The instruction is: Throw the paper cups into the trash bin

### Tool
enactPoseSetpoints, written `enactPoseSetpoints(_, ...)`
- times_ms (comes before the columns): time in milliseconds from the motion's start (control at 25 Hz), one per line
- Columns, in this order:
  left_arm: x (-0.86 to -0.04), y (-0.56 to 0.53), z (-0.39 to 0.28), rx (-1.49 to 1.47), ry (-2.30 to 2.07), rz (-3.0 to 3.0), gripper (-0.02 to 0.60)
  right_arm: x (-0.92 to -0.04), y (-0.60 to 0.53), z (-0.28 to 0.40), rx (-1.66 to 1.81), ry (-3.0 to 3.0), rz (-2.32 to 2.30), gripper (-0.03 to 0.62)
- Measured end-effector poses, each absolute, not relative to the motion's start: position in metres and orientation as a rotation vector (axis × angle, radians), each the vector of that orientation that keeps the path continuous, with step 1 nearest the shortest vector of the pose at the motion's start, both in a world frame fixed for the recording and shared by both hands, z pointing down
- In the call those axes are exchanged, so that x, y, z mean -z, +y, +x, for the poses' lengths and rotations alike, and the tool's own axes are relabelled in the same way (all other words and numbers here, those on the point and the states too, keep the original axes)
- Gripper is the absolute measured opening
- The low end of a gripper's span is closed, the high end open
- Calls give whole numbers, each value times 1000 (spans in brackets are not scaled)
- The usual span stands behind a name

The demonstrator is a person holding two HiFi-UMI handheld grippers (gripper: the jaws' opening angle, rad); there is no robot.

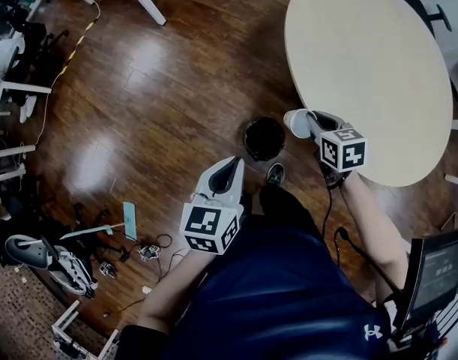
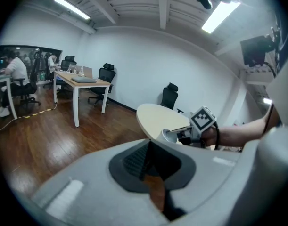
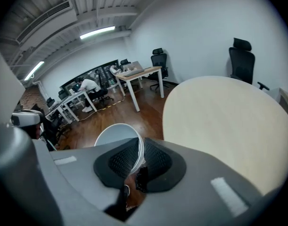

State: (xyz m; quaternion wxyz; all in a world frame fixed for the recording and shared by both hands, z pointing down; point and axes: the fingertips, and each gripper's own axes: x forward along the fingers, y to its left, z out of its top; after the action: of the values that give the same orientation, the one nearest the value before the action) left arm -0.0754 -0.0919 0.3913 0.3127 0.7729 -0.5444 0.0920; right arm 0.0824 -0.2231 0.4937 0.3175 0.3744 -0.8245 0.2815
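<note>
A white paper cup (image 1: 294, 122) lies on its side in my right gripper (image 1: 309, 123), just off the near edge of the round beige table (image 1: 371, 66). The pads are shut on its wall, and in the right gripper view the cup (image 3: 116, 136) has its rim pinched between the dark pads (image 3: 121, 164). A round black trash bin (image 1: 264, 139) stands on the wood floor just left of and below the cup. My left gripper (image 1: 233, 165) hangs lower, left of the bin, jaws shut and empty. The left gripper view shows the cup (image 2: 165, 135) held beside the table (image 2: 159, 117).
The person's shoe (image 1: 274, 173) is beside the bin. Cables, shoes and small gear (image 1: 56, 261) lie on the floor at the lower left. A white desk leg (image 1: 142, 0) stands at the top. A screen (image 1: 438, 268) is at the lower right. Desks and office chairs (image 2: 106, 74) stand further off.
</note>
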Motion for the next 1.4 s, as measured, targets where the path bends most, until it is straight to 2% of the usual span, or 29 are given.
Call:
enactPoseSetpoints(160,-408,-79,-89,-271,-1456,1990,3,-523,-203,49,-730,-2161,882,44)
enactPoseSetpoints(520,-478,-77,-102,-371,-1455,1913,3,-619,-171,36,-735,-2121,810,44)
enactPoseSetpoints(1120,-676,-94,-89,-463,-1365,1811,3,-900,-153,30,-727,-2024,644,44)
enactPoseSetpoints(1400,-713,-80,-106,-379,-1397,1674,3,-1011,-165,14,-758,-1976,644,44)
